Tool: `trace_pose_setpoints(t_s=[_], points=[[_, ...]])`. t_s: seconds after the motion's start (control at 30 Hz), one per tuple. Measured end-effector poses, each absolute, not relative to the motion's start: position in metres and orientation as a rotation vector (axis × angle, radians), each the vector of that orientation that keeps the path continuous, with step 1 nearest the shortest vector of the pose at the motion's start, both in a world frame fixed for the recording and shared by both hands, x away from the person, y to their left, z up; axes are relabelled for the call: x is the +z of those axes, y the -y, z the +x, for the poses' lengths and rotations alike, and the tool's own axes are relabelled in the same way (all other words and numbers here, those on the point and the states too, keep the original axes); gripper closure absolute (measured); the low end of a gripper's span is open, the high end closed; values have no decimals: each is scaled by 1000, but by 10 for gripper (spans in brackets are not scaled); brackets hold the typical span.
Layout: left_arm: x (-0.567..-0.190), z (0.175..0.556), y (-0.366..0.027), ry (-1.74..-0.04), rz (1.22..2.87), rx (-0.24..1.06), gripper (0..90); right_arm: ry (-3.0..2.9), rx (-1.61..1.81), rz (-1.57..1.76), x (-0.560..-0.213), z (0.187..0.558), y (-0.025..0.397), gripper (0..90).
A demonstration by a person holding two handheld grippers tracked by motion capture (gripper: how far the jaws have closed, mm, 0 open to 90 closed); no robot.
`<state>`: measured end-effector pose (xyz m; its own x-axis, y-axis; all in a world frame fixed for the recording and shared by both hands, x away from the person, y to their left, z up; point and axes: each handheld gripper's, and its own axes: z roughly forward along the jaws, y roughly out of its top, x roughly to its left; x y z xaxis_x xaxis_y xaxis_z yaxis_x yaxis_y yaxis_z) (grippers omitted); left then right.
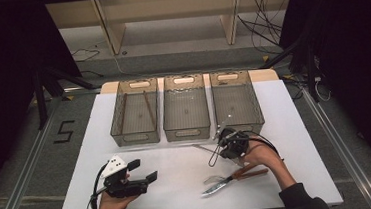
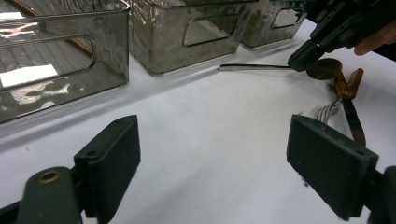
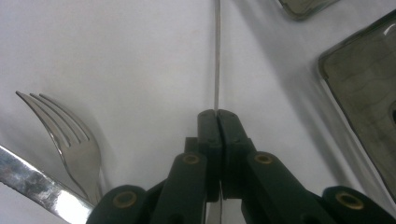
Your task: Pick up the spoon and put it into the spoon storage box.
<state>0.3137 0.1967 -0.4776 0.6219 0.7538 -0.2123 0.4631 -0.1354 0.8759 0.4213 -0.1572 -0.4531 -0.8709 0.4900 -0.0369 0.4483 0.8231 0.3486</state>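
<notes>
My right gripper (image 1: 219, 148) (image 3: 217, 114) is shut on one end of a thin metal rod (image 1: 204, 146) (image 3: 216, 56) (image 2: 254, 67), which runs low over the white table (image 1: 180, 185) toward the bins. A fork (image 3: 70, 126) (image 2: 327, 111) and a knife (image 1: 215, 186) (image 3: 37, 186) with wooden handles (image 1: 251, 173) lie just beside that gripper, near the person's right hand. My left gripper (image 1: 143, 170) (image 2: 219, 158) hovers at the front left, open, nothing between its jaws. The right gripper (image 2: 327, 28) also appears far off in the left gripper view.
Three clear smoky bins stand in a row at the back: left bin (image 1: 136, 137) holding two brown sticks (image 1: 148, 107), middle bin (image 1: 188, 133), right bin (image 1: 235, 80). A dark round piece (image 2: 324, 69) lies by the cutlery. Black cables trail from both grippers.
</notes>
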Motion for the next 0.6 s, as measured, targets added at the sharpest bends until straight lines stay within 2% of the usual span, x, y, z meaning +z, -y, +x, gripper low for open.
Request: trace_pose_setpoints(t_s=[0.6], points=[[-478,315,-199,-1005,1762,345,177,-2873,496,708,-448,419,153,900]])
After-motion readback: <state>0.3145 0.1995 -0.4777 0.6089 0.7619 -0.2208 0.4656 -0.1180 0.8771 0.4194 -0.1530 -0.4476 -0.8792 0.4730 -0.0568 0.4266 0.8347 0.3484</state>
